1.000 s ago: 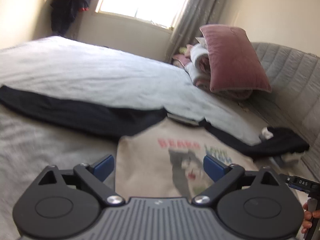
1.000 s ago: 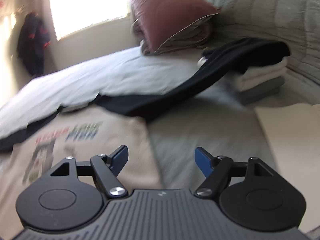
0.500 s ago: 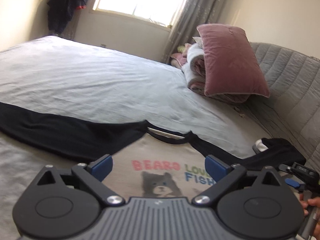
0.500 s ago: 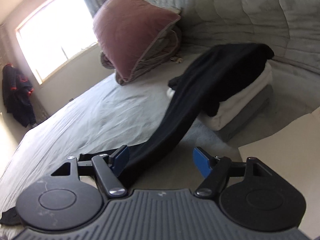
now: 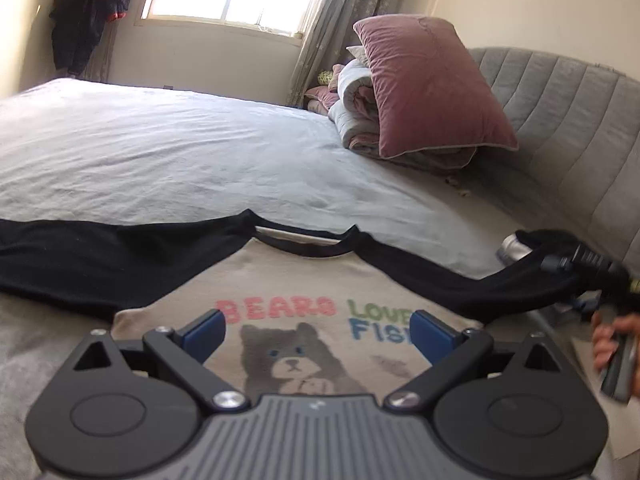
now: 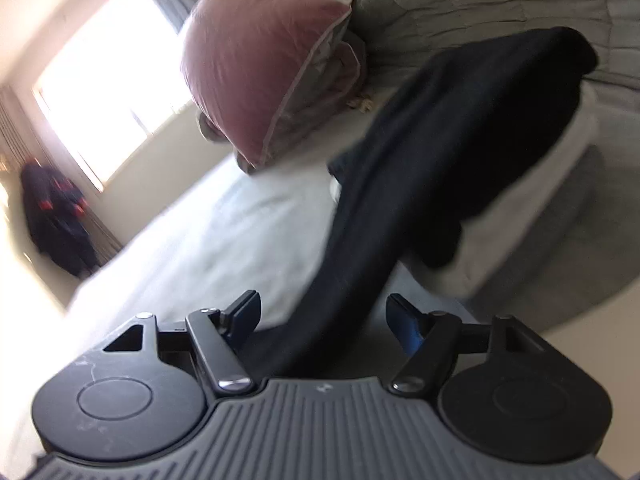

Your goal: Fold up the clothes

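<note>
Shirt (image 5: 320, 292) lies flat on the bed (image 5: 168, 160), beige front with bear print up, black sleeves spread to either side. Right sleeve (image 6: 400, 208) runs onto a folded stack (image 6: 560, 168) by the headboard (image 5: 560, 120). Left tool (image 5: 316, 332) over the print, jaws wide apart, nothing held. Right tool (image 6: 324, 316) open wide, sleeve passing between the pads, no contact visible. Pink pillow (image 5: 428, 84) on rolled duvet beyond

Soft matt cotton shirt (image 5: 304, 280), velvety pillow (image 5: 428, 84), quilted cloth headboard (image 5: 560, 120), creased bedsheet (image 5: 160, 152)
</note>
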A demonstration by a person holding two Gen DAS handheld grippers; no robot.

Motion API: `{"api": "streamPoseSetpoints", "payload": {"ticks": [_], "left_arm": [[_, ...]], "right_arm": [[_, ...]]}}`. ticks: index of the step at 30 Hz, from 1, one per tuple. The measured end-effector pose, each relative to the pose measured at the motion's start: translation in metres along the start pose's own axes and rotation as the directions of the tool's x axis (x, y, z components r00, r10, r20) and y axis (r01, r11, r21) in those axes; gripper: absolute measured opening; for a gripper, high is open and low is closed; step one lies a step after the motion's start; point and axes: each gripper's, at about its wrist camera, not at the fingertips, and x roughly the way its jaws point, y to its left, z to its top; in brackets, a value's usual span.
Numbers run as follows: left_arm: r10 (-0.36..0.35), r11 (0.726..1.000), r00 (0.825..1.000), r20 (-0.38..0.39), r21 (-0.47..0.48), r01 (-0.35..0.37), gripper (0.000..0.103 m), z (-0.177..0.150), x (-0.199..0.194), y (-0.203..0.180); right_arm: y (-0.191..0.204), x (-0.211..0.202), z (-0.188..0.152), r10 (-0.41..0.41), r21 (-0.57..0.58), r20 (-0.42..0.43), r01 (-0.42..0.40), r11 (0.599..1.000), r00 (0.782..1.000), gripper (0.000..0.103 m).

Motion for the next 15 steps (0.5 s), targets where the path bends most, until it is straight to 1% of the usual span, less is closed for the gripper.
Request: {"api": "streamPoseSetpoints", "payload": {"ticks": [3,4,6,8,10,12,15], "left_arm": [[-0.007,1.0,1.0,-0.011,-0.011,0.007,0.099,0.0,0.002,0.0],[-0.012,1.0,1.0,-0.01,-0.012,0.012,0.099,0.0,0.002,0.0],[-0.023,1.0,1.0,-0.008,-0.014,0.022,0.099,0.0,0.002,-0.001],[-0.008,1.0,1.0,0.002,0.018,0.008,0.099,-0.002,0.001,-0.004],[0.001,0.999,1.0,-0.008,0.037,-0.001,0.099,-0.004,0.003,-0.005],[0.003,0.999,1.0,-0.024,0.039,-0.002,0.099,-0.006,0.006,-0.006],[0.005,1.0,0.999,-0.032,0.03,-0.004,0.099,-0.007,0.008,-0.004]], "right_arm": [[-0.006,-0.001,0.01,0.015,0.048,0.047,-0.017,0.999,0.999,0.071],[-0.01,-0.001,0.013,0.027,0.07,0.06,-0.031,0.997,0.998,0.069],[-0.017,-0.006,0.017,0.064,0.127,0.09,-0.075,0.989,0.994,0.069],[-0.026,-0.01,0.022,0.121,0.207,0.124,-0.145,0.968,0.985,0.067],[-0.033,-0.014,0.026,0.161,0.287,0.153,-0.2,0.937,0.975,0.067],[-0.037,-0.018,0.03,0.182,0.336,0.188,-0.237,0.911,0.965,0.066],[-0.042,-0.027,0.037,0.19,0.384,0.234,-0.27,0.883,0.953,0.063]]}}
